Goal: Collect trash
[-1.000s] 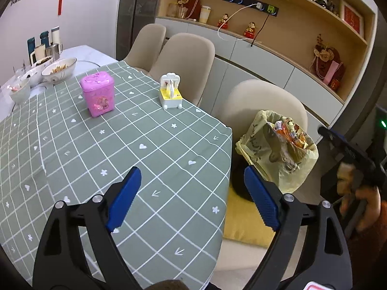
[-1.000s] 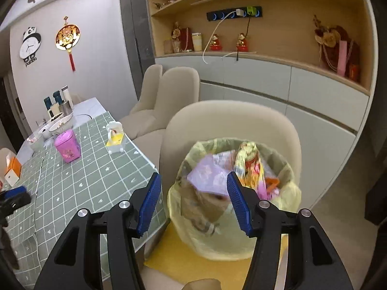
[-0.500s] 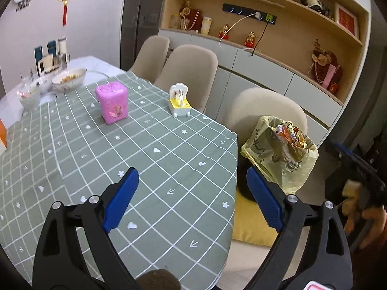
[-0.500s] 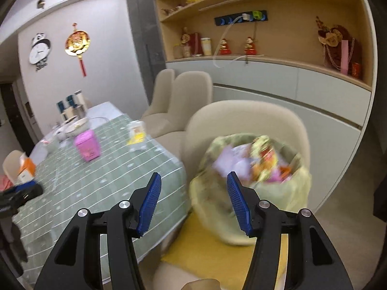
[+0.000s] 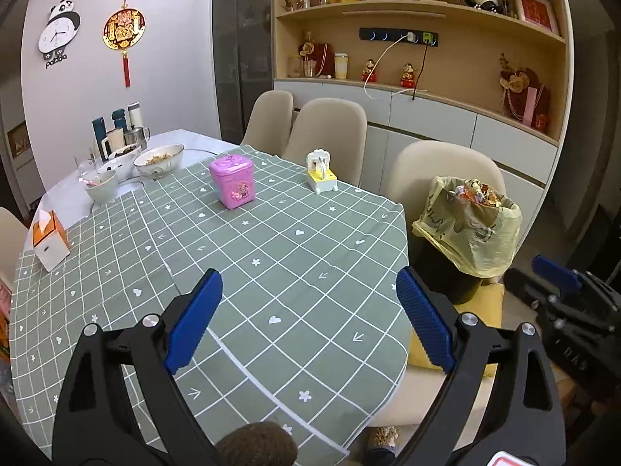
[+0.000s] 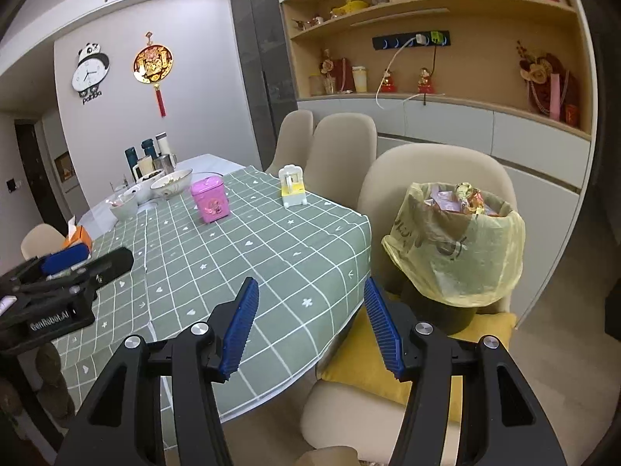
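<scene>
A black bin lined with a yellow bag (image 5: 471,233) (image 6: 456,250), full of wrappers, stands on a yellow cushion on a beige chair at the table's right end. My left gripper (image 5: 308,277) hangs open over the green checked tablecloth (image 5: 271,256), with nothing between its blue pads. My right gripper (image 6: 310,287) is also open and empty, over the table's corner, with the bin ahead to its right. Each gripper shows in the other's view: the right gripper (image 5: 559,277) at the far right edge, the left gripper (image 6: 64,262) at the far left.
On the tablecloth (image 6: 252,256) stand a pink box (image 5: 233,182) (image 6: 209,200) and a small yellow-and-white holder (image 5: 320,171) (image 6: 292,186). Bowls (image 5: 159,159), cups and an orange tissue box (image 5: 48,240) sit at the far left. Beige chairs (image 5: 330,136) line the far side, before a shelf wall.
Both grippers have drawn back from the bin and table, so more of the room shows. The right gripper swung from facing the bin to facing the table corner. Both stayed open.
</scene>
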`<action>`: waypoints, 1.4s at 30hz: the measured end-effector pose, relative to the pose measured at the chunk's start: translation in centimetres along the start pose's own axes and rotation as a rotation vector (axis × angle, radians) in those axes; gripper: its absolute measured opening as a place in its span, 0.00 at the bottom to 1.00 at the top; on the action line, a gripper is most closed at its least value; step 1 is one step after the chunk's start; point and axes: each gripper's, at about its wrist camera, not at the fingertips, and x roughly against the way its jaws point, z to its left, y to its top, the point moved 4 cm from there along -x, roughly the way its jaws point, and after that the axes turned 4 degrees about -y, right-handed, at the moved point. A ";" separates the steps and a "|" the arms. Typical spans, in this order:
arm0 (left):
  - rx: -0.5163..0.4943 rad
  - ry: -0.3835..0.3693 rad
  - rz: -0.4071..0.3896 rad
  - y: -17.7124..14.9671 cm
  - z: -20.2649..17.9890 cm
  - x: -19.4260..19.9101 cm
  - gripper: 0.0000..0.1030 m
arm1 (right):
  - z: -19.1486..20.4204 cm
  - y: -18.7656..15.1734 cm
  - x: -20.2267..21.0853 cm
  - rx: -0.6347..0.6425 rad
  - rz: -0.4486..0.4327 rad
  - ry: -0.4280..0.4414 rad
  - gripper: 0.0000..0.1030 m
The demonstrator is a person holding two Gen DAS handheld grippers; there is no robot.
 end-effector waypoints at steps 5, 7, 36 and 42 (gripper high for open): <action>0.001 -0.008 -0.015 -0.4 0.5 1.3 0.84 | 0.9 -0.3 1.0 0.007 -0.013 -0.010 0.52; 0.002 -0.010 -0.017 -0.5 0.6 1.7 0.84 | 0.9 -0.2 1.3 -0.001 -0.018 -0.010 0.52; -0.012 -0.035 -0.037 -0.4 0.0 2.6 0.84 | 1.0 0.4 2.5 0.009 -0.038 -0.042 0.52; -0.009 -0.041 -0.030 -0.6 0.1 2.5 0.84 | 1.1 0.4 2.7 0.008 -0.044 -0.050 0.52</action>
